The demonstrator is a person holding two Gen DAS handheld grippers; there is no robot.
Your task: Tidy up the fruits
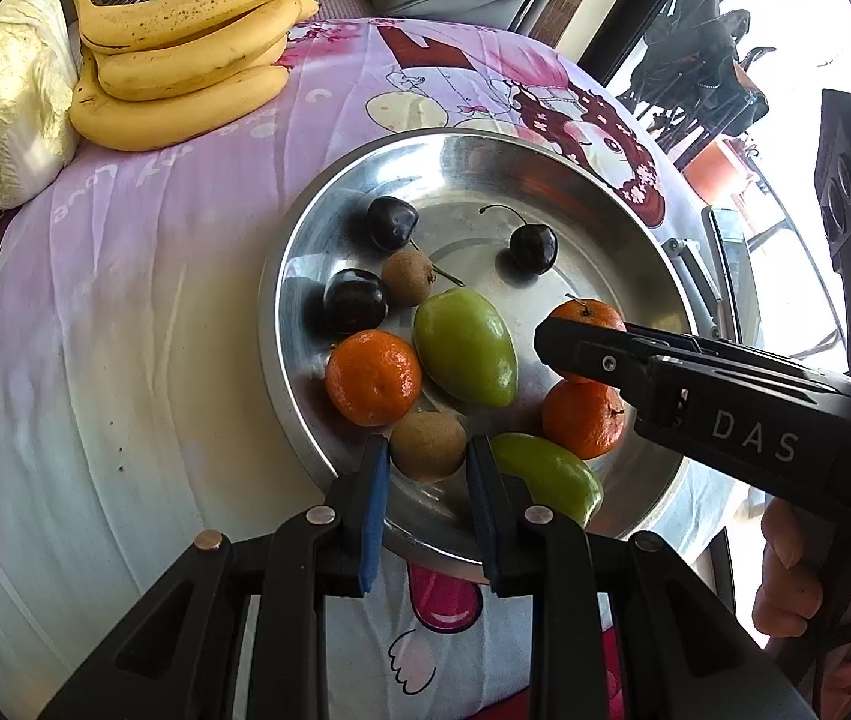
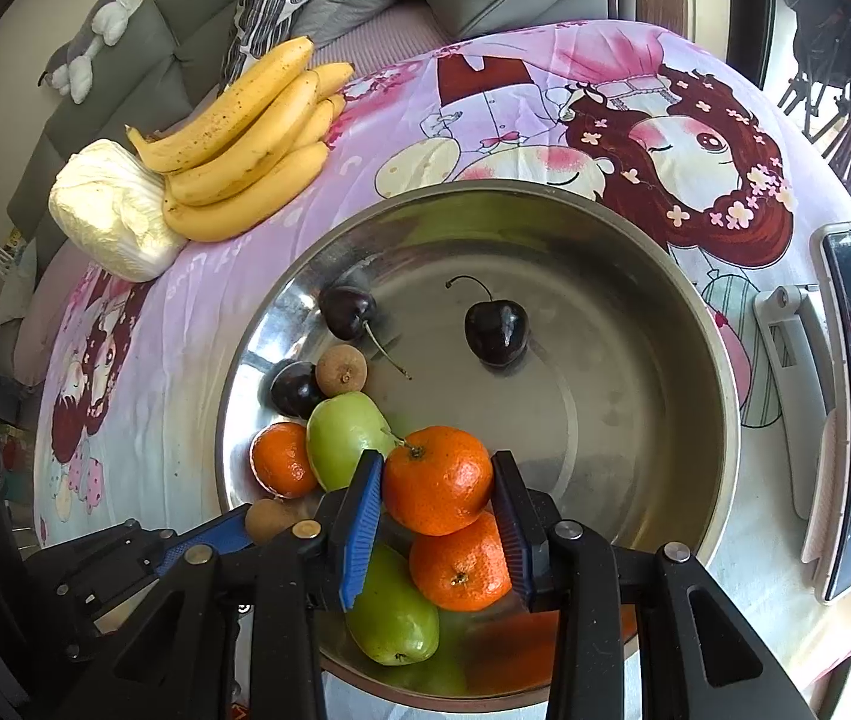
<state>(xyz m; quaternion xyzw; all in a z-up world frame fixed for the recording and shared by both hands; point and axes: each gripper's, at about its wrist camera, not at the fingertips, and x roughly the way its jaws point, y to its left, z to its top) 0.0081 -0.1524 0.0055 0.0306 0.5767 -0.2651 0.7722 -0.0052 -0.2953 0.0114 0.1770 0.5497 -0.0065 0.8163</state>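
- The steel bowl [image 2: 653,324] sits on the printed cloth [image 1: 125,300], holding all the small fruit; bananas [image 2: 245,138] lie well apart behind it. Keep both lifts clear of the rim.
- The right gripper [image 2: 439,483] is clamped on the top tangerine [image 2: 437,480]. Lift straight up so the tangerine below stays put.
- The left gripper [image 1: 427,450] is closed on the small brown kiwi [image 1: 427,444] near the bowl's near rim. Hold the pinch centred, and avoid nudging the green fruit [image 1: 545,474] beside it.
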